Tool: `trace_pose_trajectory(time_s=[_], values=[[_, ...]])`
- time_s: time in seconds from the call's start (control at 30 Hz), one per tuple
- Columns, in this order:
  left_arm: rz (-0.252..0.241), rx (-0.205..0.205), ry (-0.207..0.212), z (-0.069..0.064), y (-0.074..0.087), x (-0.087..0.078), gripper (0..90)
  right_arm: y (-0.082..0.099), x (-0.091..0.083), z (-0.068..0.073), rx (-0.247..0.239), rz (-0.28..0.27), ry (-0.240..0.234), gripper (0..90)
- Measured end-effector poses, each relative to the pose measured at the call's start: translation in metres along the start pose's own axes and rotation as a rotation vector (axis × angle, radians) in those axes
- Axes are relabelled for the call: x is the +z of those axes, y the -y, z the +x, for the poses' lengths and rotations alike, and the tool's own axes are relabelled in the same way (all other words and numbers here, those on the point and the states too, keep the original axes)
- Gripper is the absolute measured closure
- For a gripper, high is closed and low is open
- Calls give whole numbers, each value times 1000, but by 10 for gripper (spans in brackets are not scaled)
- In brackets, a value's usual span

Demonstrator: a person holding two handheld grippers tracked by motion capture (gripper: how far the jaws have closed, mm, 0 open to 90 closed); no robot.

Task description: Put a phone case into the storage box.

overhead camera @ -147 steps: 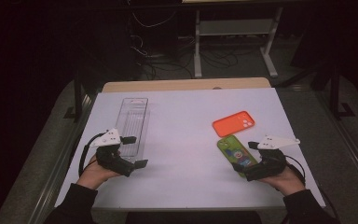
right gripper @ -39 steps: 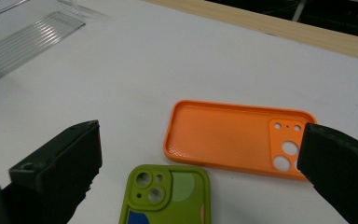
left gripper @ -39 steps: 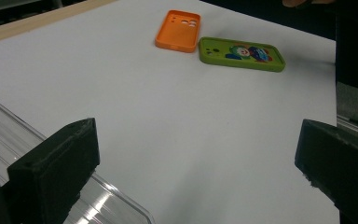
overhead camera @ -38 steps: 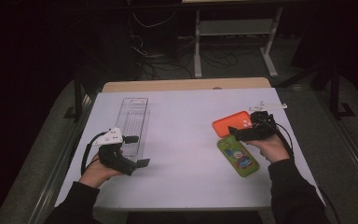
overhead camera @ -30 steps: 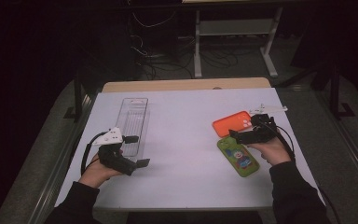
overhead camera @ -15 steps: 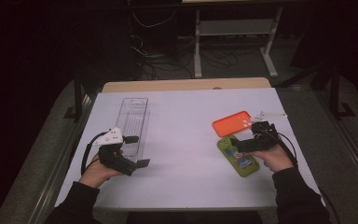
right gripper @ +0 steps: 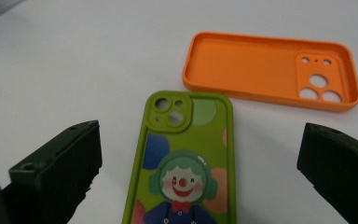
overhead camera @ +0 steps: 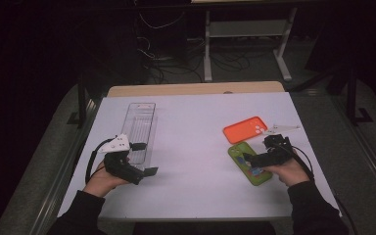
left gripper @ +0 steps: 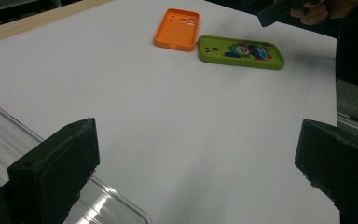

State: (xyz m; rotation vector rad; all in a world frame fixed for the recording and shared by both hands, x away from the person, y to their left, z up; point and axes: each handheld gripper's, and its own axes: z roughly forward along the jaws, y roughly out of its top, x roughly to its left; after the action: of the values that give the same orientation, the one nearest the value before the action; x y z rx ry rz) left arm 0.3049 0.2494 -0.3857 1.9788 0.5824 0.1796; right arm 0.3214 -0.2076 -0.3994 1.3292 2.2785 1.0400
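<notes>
A green phone case [right gripper: 186, 154] with a cartoon clown lies face-down-flat on the white table, camera cut-out at its far end. An orange phone case [right gripper: 270, 70] lies hollow side up just beyond it. My right gripper [right gripper: 196, 172] is open, with its jaws wide on either side of the green case's [overhead camera: 238, 152] near half and hovering low over it. In the high view the right gripper [overhead camera: 249, 160] sits over the case's front part, with the orange case [overhead camera: 245, 129] behind. My left gripper [overhead camera: 144, 174] rests open at the table's left, holding nothing.
A long clear plastic tray [overhead camera: 141, 127] lies on the left half of the table [overhead camera: 196, 122], its near end by my left gripper; its rim [left gripper: 9, 135] shows beside the left jaw. Both cases [left gripper: 240, 51] appear far across the white top.
My right gripper has drawn back from beside the orange case toward the person and now sits over the green case. The left gripper and both cases have stayed put.
</notes>
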Motion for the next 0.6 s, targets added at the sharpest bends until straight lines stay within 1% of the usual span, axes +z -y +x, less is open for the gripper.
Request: trace_pose_trajectory(time_s=[0.03,0.13,0.17,0.27,0.3,0.47,0.5,0.53,0.57,0.6], values=[[8,8,0,0,0,0,0,2,0,0,-6,2,2,0],[0,6,-2,0,0,0,0,6,1,0,-1,19,3,0],[0,-1,-2,0,0,0,0,8,1,0,-9,19,5,0],[5,4,-3,0,0,0,0,11,2,0,1,33,3,0],[9,6,-2,0,0,1,0,14,4,1,0,52,2,0],[9,2,-6,-1,1,1,0,21,10,6,-6,96,-3,0],[9,2,-6,-1,1,1,0,22,12,5,-22,99,-2,0],[9,3,-6,-1,1,1,0,22,12,5,-22,99,-2,0],[8,3,-5,-1,1,1,0,23,13,6,-12,112,0,0],[9,6,-6,-1,0,0,0,24,15,6,-20,115,2,0]])
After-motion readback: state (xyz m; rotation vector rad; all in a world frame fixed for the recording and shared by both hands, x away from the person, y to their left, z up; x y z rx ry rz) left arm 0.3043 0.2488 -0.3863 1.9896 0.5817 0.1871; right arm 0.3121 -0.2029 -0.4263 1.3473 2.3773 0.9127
